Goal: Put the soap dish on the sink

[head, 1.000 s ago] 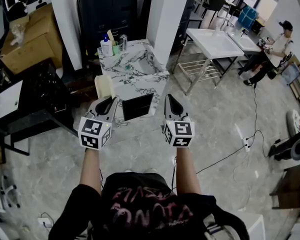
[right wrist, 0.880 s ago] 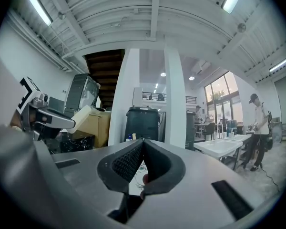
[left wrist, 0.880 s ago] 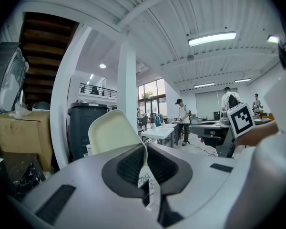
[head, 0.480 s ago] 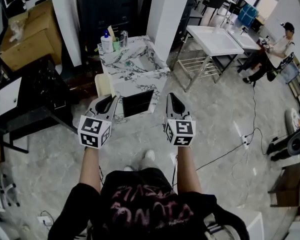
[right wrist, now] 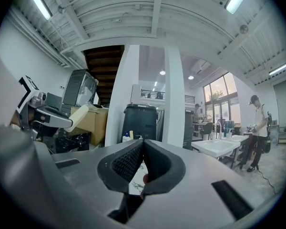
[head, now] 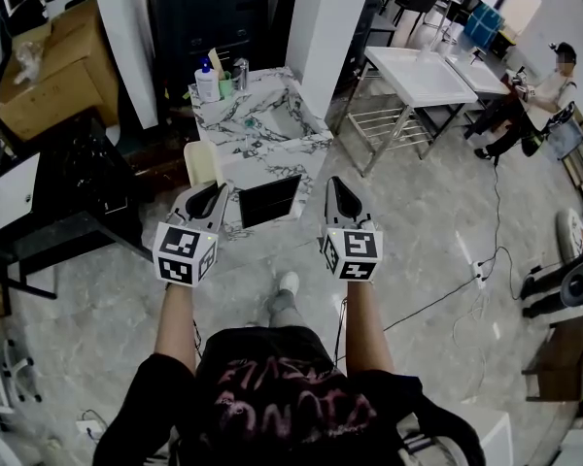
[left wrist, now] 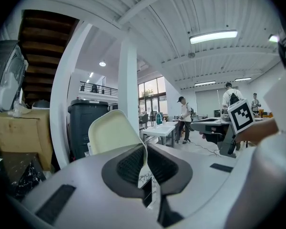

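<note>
A cream soap dish (head: 201, 163) sticks up out of my left gripper (head: 214, 194), which is shut on its lower edge. In the left gripper view the soap dish (left wrist: 112, 132) rises to the left, its rim pinched between the ribbed pads of the left gripper (left wrist: 144, 149). My right gripper (head: 335, 184) is level beside it, shut with nothing in it; in its own view the right gripper (right wrist: 142, 149) has its pads pressed together. Just beyond both stands the marble sink counter (head: 262, 139).
A blue-capped bottle (head: 207, 83) and cups stand at the counter's back. A dark panel (head: 269, 202) sits at its near end. A white column (head: 321, 27), a white table (head: 418, 78), cardboard boxes (head: 49, 76) and a seated person (head: 534, 95) surround it. A cable (head: 447, 299) crosses the floor.
The view has edged forward toward the marble counter, and a foot now shows below the grippers. Both grippers keep their pose, the left still shut on the soap dish.
</note>
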`<state>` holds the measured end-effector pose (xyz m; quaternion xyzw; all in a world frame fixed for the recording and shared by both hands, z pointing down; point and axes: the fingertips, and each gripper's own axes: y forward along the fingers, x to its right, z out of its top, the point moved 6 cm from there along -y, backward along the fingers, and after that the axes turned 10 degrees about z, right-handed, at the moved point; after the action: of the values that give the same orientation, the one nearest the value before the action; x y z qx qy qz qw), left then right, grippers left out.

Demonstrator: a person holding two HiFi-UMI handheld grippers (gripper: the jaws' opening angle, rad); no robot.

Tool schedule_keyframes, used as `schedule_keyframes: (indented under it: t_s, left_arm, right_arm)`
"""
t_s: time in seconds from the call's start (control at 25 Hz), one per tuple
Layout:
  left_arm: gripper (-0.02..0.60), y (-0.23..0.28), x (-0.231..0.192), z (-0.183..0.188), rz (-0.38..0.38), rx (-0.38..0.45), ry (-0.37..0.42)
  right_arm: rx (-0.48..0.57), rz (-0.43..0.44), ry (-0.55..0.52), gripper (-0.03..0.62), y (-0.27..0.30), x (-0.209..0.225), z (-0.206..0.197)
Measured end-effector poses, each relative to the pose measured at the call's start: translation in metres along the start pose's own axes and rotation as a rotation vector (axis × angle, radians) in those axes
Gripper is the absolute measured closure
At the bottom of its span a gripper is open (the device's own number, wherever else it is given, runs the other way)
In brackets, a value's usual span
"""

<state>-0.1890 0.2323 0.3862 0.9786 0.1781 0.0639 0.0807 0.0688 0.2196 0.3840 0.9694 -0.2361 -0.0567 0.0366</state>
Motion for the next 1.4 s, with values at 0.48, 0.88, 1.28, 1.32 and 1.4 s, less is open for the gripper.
schedule_keyframes:
  t_s: [0.48,0.88,1.28,1.32,1.4]
  left_arm:
    - [0.546,0.053,-0.016,-0.008,0.023,-0.041,-0.014]
    - [0.546,0.136,-0.023,-0.010,0.021,-0.086,-0.012]
    - [0.546,0.238,-0.025,0.005,0.049,-0.117,-0.012]
    - [0.546,0.246,-0.023,0.008,0.051,-0.120,-0.011]
    - [0.546,0.262,-0.019,0.013,0.053,-0.125,-0.007]
  right_arm:
    - [0.003,0.012,0.018,0.582,0.050,0.032,-0.009]
    - [-0.015,0.034,0.062,0.582,0.118,0.084,-0.026]
    - [-0.029,0.066,0.052,0.582,0.195,0.159,-0.033]
    - [-0.029,0.070,0.053,0.582,0.202,0.167,-0.032]
    - [-0.027,0.076,0.054,0.582,0.212,0.183,-0.030]
